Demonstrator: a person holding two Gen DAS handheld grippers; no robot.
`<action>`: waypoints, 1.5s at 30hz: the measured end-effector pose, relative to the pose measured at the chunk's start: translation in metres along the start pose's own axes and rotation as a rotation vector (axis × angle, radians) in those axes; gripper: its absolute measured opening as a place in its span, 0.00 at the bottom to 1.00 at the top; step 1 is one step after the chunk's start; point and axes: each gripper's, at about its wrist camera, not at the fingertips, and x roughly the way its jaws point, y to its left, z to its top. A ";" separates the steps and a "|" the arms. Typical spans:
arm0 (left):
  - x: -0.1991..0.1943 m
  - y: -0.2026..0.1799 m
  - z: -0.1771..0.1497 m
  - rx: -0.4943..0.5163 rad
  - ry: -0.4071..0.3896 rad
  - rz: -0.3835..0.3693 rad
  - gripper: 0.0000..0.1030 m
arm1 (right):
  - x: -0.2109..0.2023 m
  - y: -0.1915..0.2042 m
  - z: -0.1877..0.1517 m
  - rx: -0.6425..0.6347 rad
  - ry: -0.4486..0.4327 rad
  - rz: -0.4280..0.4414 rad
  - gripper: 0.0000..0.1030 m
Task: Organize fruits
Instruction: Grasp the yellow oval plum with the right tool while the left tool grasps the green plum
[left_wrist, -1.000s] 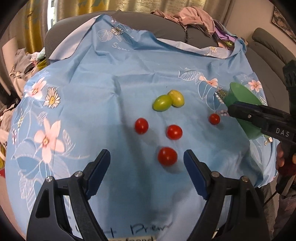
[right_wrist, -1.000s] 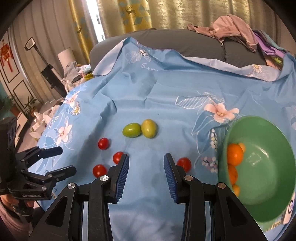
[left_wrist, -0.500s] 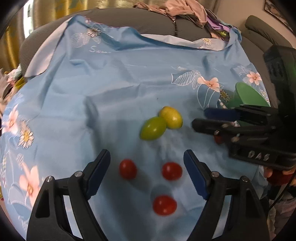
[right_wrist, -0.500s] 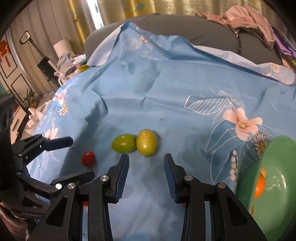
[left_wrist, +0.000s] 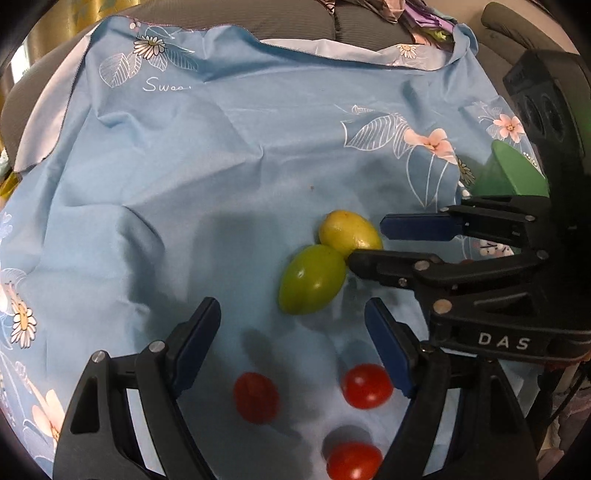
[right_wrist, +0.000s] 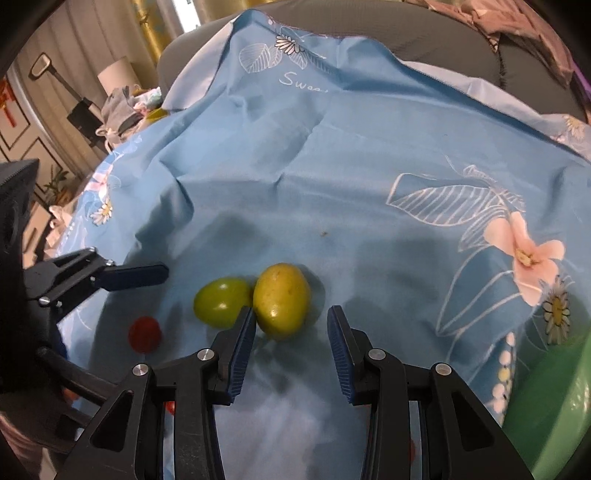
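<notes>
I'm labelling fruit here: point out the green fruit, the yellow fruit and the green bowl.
green fruit (left_wrist: 312, 279), left wrist view, middle.
yellow fruit (right_wrist: 282, 301), right wrist view, middle.
green bowl (left_wrist: 515, 173), left wrist view, rim.

Cloth (left_wrist: 229, 155): light blue, white leaf outlines, pink and white flowers. Two oval fruits: one green (left_wrist: 312, 279), one yellow (left_wrist: 349, 229). Tomatoes (left_wrist: 366, 381): red. Bowl (right_wrist: 554, 402): green.

Two oval plums (right_wrist: 255, 304) touching, just ahead of the right gripper (right_wrist: 290, 345); green plastic bowl (right_wrist: 554, 406) rightward; round red tomatoes (left_wrist: 365, 386) between the left gripper (left_wrist: 291, 332) fingers.
</notes>
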 end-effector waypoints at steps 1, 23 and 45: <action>0.002 0.000 0.001 -0.001 0.001 -0.003 0.74 | 0.002 0.000 0.001 -0.001 0.001 0.006 0.39; 0.017 0.004 0.016 -0.053 0.000 -0.039 0.34 | 0.012 -0.009 0.016 0.074 0.008 0.101 0.39; 0.018 0.012 0.012 -0.056 -0.012 0.009 0.33 | 0.017 -0.015 0.005 0.098 -0.008 0.146 0.38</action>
